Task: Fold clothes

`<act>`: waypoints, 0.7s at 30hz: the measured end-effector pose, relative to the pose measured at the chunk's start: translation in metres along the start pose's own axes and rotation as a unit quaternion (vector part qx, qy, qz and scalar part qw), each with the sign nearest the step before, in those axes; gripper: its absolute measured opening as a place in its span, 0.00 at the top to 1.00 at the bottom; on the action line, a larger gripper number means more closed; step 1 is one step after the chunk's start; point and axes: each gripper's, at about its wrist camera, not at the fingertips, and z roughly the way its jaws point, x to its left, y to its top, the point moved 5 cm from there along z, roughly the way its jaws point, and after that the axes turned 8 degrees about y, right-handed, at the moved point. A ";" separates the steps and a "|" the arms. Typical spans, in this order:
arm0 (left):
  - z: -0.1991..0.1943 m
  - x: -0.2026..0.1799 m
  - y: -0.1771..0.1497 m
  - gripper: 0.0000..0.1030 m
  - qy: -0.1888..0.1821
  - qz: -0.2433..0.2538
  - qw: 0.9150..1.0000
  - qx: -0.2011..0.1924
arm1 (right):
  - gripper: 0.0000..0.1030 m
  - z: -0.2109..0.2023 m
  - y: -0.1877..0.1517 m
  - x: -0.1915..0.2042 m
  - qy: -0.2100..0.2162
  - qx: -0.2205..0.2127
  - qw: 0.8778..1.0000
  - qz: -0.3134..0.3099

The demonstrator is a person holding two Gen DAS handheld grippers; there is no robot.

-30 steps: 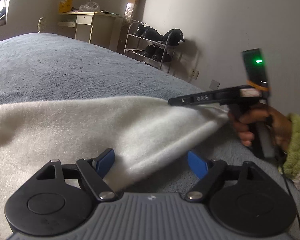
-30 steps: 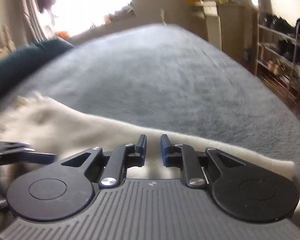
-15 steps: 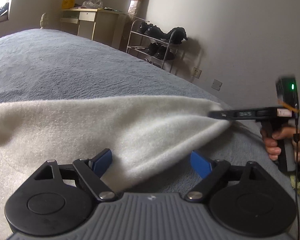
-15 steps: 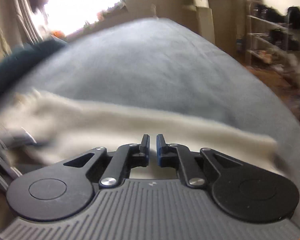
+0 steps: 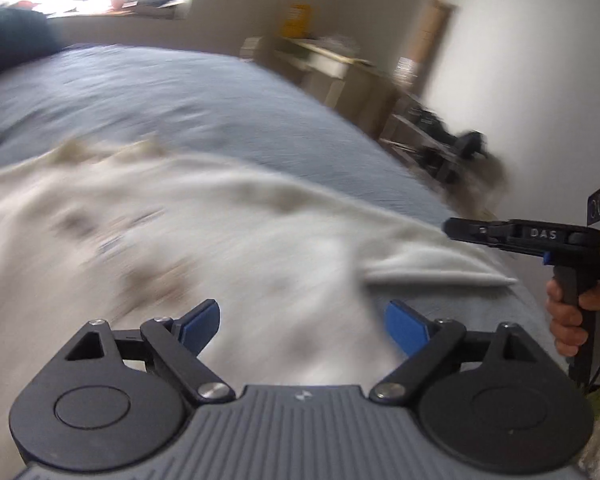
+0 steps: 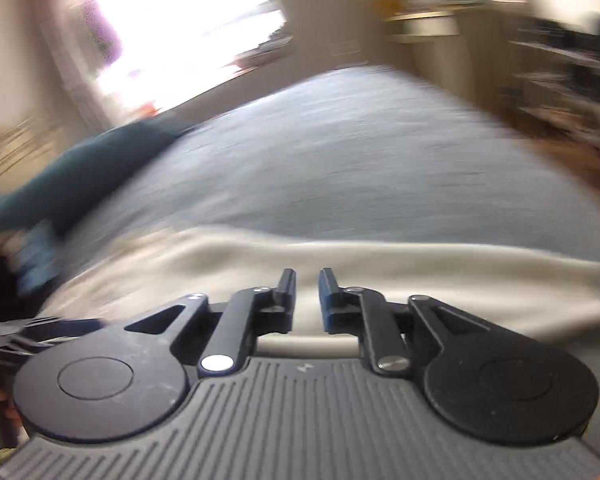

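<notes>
A white fleece garment (image 5: 220, 240) lies spread on the grey-blue bed (image 5: 180, 112). My left gripper (image 5: 302, 316) hovers over its near part, jaws wide and still opening, with cloth below them but not pinched. At the right edge of the left wrist view, a hand (image 5: 568, 320) holds my right gripper (image 5: 454, 230) just above the garment's folded corner (image 5: 440, 272), apart from it. In the right wrist view my right gripper (image 6: 307, 276) has a narrow, widening gap between its fingers. The garment (image 6: 380, 272) lies beyond them, and nothing is gripped. Both views are blurred.
A dark teal pillow (image 5: 12, 40) lies at the far left of the bed, below a bright window. A desk (image 5: 332, 60) and a shoe rack (image 5: 440, 144) stand by the right wall. Bare bedcover (image 6: 360, 160) stretches beyond the garment.
The right gripper has let go of the garment's corner, which now lies on the bed, and has lifted off it. Both cameras have swung, the left one rolling and moving across the garment.
</notes>
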 end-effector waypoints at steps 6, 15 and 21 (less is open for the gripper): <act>-0.062 0.080 -0.076 0.13 0.027 -0.067 0.997 -0.006 | 0.85 0.117 -0.097 0.120 0.009 0.143 0.981 -0.134; -0.149 0.161 -0.080 0.12 0.003 -0.074 0.992 -0.105 | 0.84 0.069 -0.152 0.210 0.056 0.211 0.940 -0.263; -0.135 0.278 -0.015 0.12 0.147 -0.102 0.968 -0.174 | 0.84 0.166 -0.071 0.304 0.136 0.131 0.944 -0.269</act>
